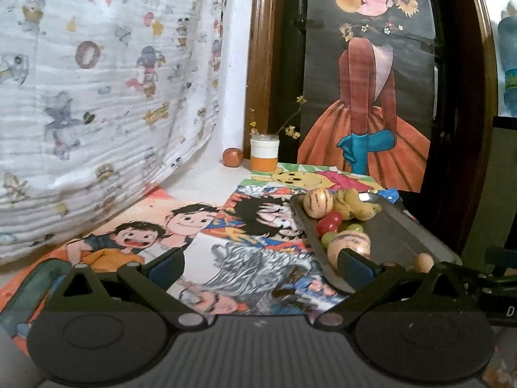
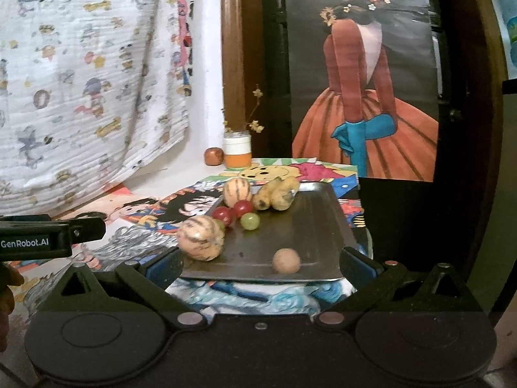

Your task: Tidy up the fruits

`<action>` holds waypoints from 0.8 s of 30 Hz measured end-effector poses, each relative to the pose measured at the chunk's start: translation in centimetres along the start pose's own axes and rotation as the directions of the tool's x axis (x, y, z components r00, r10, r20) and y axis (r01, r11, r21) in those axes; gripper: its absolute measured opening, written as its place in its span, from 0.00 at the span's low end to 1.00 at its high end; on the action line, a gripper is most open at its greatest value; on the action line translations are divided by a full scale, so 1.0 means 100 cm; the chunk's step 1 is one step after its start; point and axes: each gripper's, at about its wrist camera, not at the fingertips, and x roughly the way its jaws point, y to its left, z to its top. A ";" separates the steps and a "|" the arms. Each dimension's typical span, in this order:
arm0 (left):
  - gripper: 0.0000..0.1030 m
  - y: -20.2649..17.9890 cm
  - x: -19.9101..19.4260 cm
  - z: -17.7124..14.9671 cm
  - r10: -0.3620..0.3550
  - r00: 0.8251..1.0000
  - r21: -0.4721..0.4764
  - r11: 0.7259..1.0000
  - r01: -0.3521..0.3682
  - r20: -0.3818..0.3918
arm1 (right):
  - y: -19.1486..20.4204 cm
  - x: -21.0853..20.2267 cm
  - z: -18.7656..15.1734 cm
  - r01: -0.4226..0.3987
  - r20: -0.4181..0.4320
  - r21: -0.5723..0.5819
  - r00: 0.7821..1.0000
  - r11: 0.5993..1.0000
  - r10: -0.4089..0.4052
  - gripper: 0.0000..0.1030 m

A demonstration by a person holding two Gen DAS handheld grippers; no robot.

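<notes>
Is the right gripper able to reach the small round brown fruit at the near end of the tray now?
Probably yes. The right gripper is open and faces the small brown fruit, which lies alone near the front edge of the tray. Nothing stands between them; the striped fruit sits off to the left.

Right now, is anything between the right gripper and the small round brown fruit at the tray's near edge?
Nothing visible. The right gripper is open, and the small brown fruit sits alone just past its fingertips on the tray. The striped melon lies off to the left, apart from it.
</notes>
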 end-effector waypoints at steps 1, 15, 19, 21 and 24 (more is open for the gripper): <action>1.00 0.002 -0.002 -0.002 0.003 1.000 0.000 1.000 -0.003 -0.004 | 0.002 -0.002 -0.001 -0.004 0.002 -0.004 1.000 1.000 0.004 0.99; 1.00 0.035 -0.026 -0.019 0.051 0.998 -0.029 0.998 -0.052 -0.039 | 0.022 -0.024 -0.016 0.010 0.034 -0.017 0.999 1.000 -0.009 0.99; 1.00 0.038 -0.028 -0.021 0.048 0.998 -0.040 0.998 -0.050 -0.045 | 0.026 -0.026 -0.016 0.006 0.031 -0.030 1.000 1.000 -0.005 0.99; 1.00 0.038 -0.029 -0.022 0.048 0.998 -0.040 0.998 -0.049 -0.045 | 0.028 -0.026 -0.016 0.004 0.028 -0.035 1.000 0.999 -0.003 0.99; 1.00 0.038 -0.029 -0.022 0.047 0.998 -0.041 0.998 -0.049 -0.044 | 0.028 -0.027 -0.017 0.002 0.027 -0.038 1.000 0.999 -0.001 0.99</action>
